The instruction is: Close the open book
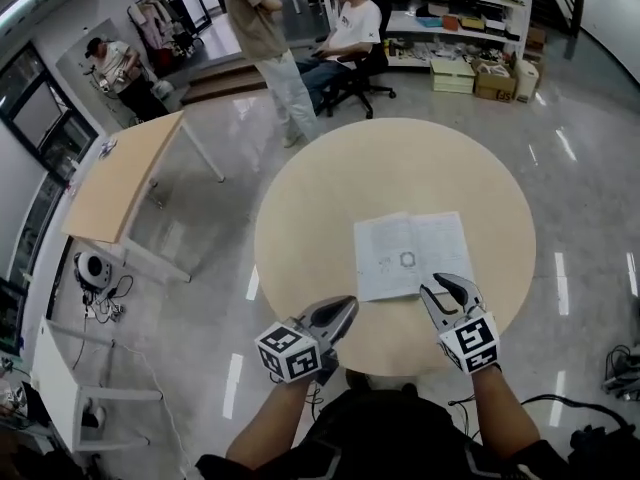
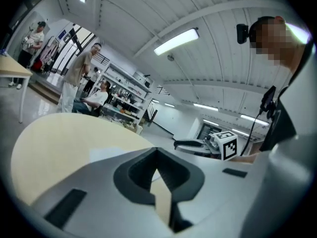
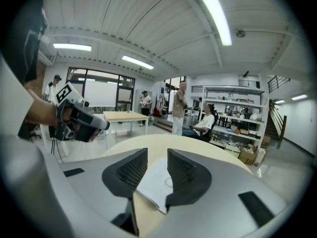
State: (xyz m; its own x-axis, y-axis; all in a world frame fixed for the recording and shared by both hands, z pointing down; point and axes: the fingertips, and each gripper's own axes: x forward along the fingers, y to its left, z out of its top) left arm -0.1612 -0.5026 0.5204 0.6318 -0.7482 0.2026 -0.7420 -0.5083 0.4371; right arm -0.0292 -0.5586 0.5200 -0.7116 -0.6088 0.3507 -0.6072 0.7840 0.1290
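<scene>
**Current step: approach.** The book [image 1: 412, 255] lies open and flat on the round table [image 1: 320, 208], right of centre and toward the near edge. Both pages face up. No closing action has begun.

**Right gripper** [image 1: 447, 286]: positioned at the near right corner of the book. In the right gripper view the jaws stand apart, with nothing clamped [image 3: 157, 157]. The corner of the book [image 3: 158, 185] shows through the gap, beyond the pads. Contact with the page cannot be confirmed; it appears to be just short of it.

**Left gripper** [image 1: 335, 315]: positioned over the table edge, left of the book and apart from it. In the left gripper view the jaw tips meet [image 2: 157, 152], closed on nothing.

**Next move, as judged:**
1. Bring one jaw of the right gripper under the outer edge of the right-hand page block, or pinch that edge lightly.
2. Lift the edge and swing it over the spine onto the left half.
3. Use the left gripper to steady the left half so the book does not slide across the smooth tabletop.
</scene>
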